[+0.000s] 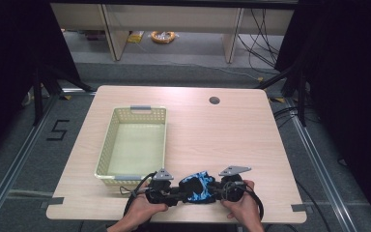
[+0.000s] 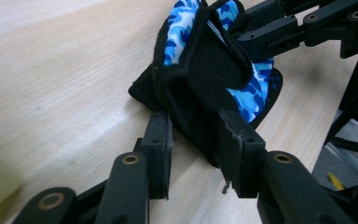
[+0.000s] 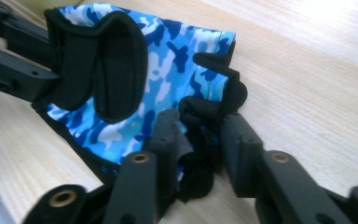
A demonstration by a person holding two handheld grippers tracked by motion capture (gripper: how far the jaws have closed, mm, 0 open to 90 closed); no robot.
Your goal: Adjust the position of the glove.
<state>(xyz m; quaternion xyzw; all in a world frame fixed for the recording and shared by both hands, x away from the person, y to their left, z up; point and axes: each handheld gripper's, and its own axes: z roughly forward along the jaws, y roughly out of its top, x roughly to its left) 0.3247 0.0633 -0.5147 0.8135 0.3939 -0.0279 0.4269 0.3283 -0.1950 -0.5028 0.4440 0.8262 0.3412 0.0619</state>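
A blue camouflage fingerless glove [image 1: 198, 186] with black trim lies on the wooden table [image 1: 232, 140] near its front edge, held between both grippers. My left gripper [image 1: 181, 193] comes in from the left, and in the left gripper view its jaws [image 2: 196, 140] are pressed on the glove's black cuff end [image 2: 205, 60]. From the right, my right gripper [image 1: 215, 192] has its jaws [image 3: 199, 140] shut on the black finger end of the glove [image 3: 168, 60]. The strap flap stands up in a loop. A hand holds each gripper.
A pale yellow plastic basket [image 1: 107, 140] with grey handles stands left of centre, its near wall just behind my left gripper. A round cable hole [image 1: 214, 100] sits at the table's back right. The table's front edge runs right under the hands.
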